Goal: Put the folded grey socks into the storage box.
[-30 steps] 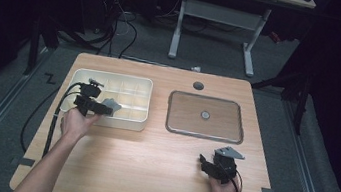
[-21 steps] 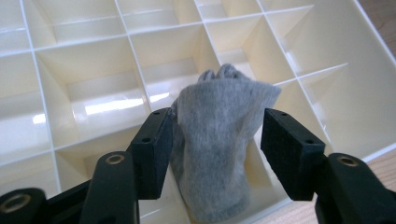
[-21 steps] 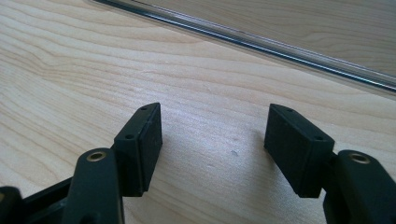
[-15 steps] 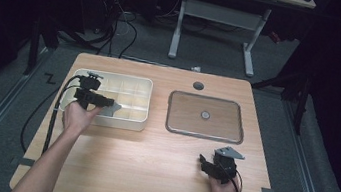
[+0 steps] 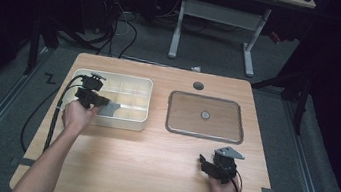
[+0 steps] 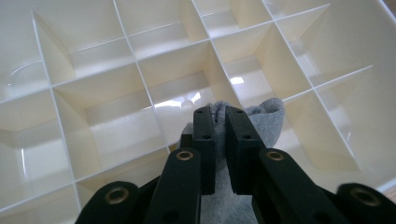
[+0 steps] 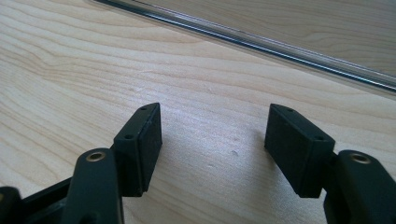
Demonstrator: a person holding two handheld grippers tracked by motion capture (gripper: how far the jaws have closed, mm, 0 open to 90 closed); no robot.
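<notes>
A dark workshop surrounds a pale wooden counter (image 5: 147, 173). At its far left sits a white compartment box (image 5: 129, 120), where the left gripper (image 6: 217, 112) has just been closing and now pinches a grey sock (image 6: 268, 121) over a compartment along the box's near side. A clear lidded tray (image 5: 206, 116) lies to the right of the box. At the counter's near right, the right gripper (image 7: 212, 140) rests with its jaws spread wide around bare wood.
</notes>
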